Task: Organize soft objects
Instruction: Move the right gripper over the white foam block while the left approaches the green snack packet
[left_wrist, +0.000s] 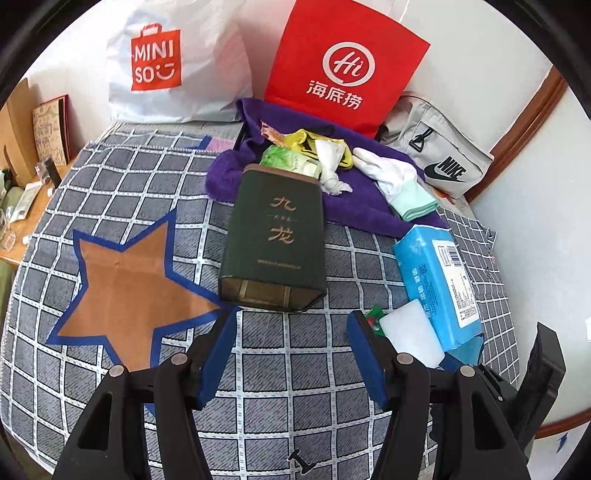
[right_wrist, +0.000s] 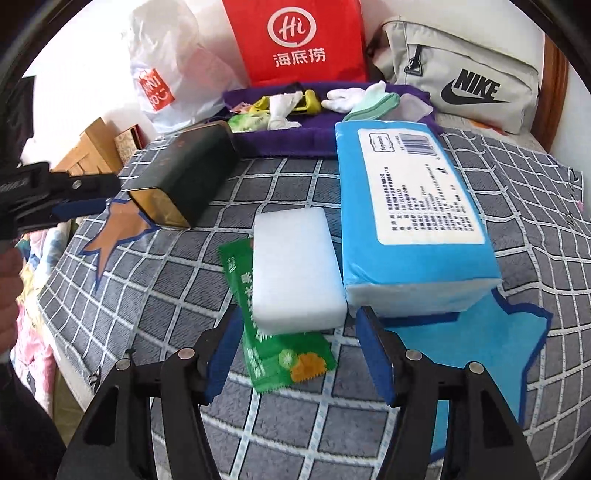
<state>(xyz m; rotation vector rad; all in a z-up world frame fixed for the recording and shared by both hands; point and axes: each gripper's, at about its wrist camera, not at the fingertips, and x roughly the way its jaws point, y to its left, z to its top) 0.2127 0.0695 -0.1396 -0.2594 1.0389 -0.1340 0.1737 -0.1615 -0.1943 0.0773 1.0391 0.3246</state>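
the left gripper (left_wrist: 291, 345) points steeply down, its two blue-padded fingers (left_wrist: 218, 354) spread apart with nothing between them, one at seven o'clock and one at five o'clock in its own view. the right gripper (right_wrist: 295, 345) tilts down the same way, jaws apart and gripping nothing. in the right wrist view the left gripper shows side-on at nine o'clock, with part of a hand (right_wrist: 9, 295) below it.

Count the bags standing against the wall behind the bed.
3: white Miniso bag left, red Haidilao paper bag centre, grey Nike bag right. Others may be hidden.
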